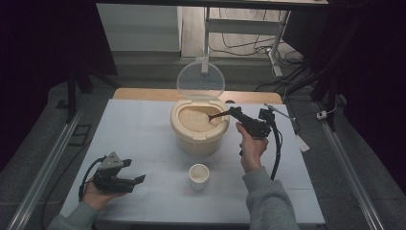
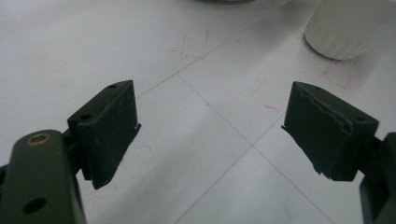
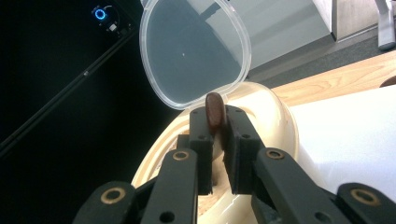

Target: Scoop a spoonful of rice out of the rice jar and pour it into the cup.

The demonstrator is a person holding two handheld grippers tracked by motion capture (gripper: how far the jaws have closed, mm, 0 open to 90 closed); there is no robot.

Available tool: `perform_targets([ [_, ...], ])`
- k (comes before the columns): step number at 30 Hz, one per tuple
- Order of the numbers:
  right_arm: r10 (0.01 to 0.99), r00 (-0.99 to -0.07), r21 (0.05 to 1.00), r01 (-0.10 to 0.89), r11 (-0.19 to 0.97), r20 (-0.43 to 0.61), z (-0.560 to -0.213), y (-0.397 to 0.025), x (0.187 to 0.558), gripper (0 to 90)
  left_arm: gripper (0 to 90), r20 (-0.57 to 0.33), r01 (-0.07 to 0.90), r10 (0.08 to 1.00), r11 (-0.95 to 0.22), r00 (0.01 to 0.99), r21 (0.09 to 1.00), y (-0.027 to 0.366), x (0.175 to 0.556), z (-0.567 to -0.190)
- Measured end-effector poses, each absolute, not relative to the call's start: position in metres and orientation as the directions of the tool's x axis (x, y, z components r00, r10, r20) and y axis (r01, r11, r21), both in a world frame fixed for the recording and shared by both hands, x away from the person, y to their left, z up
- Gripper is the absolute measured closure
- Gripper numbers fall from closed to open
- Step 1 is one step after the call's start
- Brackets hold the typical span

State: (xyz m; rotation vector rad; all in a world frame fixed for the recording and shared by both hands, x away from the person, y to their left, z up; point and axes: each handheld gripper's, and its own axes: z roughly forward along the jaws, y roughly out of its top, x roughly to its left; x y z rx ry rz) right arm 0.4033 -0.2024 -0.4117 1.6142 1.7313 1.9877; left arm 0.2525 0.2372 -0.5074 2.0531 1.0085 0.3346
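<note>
A cream rice container stands mid-table with its clear lid raised; rice fills it. My right gripper is shut on the handle of a brown spoon, whose tip dips into the rice at the container's right side. In the right gripper view, the spoon handle sticks up between the shut gripper, with the lid and the container rim behind. A small white cup stands in front of the container. My left gripper rests open at the table's lower left, holding nothing.
The white table carries faint red marks. In the left gripper view the open gripper points over bare tabletop towards the cup. A cable trails from the right gripper. Dark curtains flank the table.
</note>
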Motion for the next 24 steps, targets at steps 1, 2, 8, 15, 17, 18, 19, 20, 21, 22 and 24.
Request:
perform_targets([
  [1,0.614,-0.453,0.744,0.553,-0.375,0.646,-0.4121,-0.2026,0.4032,81.6,17.3,-0.106,0.542,0.756,-0.356,0.646,0.761,0.2372,0.2525,-0.5074],
  [2,0.613,-0.453,0.744,0.552,-0.376,0.647,-0.4124,-0.2028,0.4031,81.6,17.3,-0.106,0.542,0.756,-0.357,0.646,0.761,0.2372,0.2525,-0.5074],
  [8,0.591,-0.436,0.718,0.563,-0.410,0.679,-0.4129,-0.2062,0.4028,81.8,17.3,-0.103,0.542,0.755,-0.361,0.647,0.759,0.2368,0.2527,-0.5078],
  [15,0.573,-0.443,0.711,0.565,-0.418,0.689,-0.4110,-0.2070,0.4014,82.7,17.3,-0.101,0.541,0.756,-0.361,0.647,0.760,0.2367,0.2525,-0.5076],
  [17,0.559,-0.439,0.698,0.575,-0.427,0.704,-0.4116,-0.2075,0.4017,82.7,17.4,-0.100,0.541,0.756,-0.362,0.647,0.760,0.2367,0.2525,-0.5076],
  [18,0.553,-0.438,0.693,0.578,-0.431,0.709,-0.4119,-0.2077,0.4020,82.8,17.3,-0.100,0.540,0.756,-0.362,0.647,0.759,0.2366,0.2525,-0.5077],
  [19,0.549,-0.434,0.688,0.580,-0.437,0.714,-0.4122,-0.2076,0.4024,82.7,17.3,-0.099,0.540,0.756,-0.363,0.647,0.759,0.2367,0.2525,-0.5077],
  [20,0.545,-0.435,0.685,0.585,-0.434,0.717,-0.4124,-0.2084,0.4026,82.8,17.3,-0.099,0.540,0.756,-0.362,0.647,0.760,0.2368,0.2525,-0.5077],
  [21,0.546,-0.429,0.682,0.585,-0.439,0.719,-0.4127,-0.2084,0.4030,82.8,17.3,-0.099,0.540,0.756,-0.362,0.647,0.760,0.2370,0.2525,-0.5076],
  [22,0.541,-0.428,0.678,0.587,-0.443,0.724,-0.4130,-0.2091,0.4033,82.8,17.4,-0.100,0.540,0.757,-0.361,0.646,0.760,0.2373,0.2525,-0.5075],
  [24,0.537,-0.427,0.675,0.587,-0.447,0.727,-0.4135,-0.2103,0.4037,82.8,17.4,-0.101,0.541,0.758,-0.359,0.645,0.760,0.2374,0.2525,-0.5076],
])
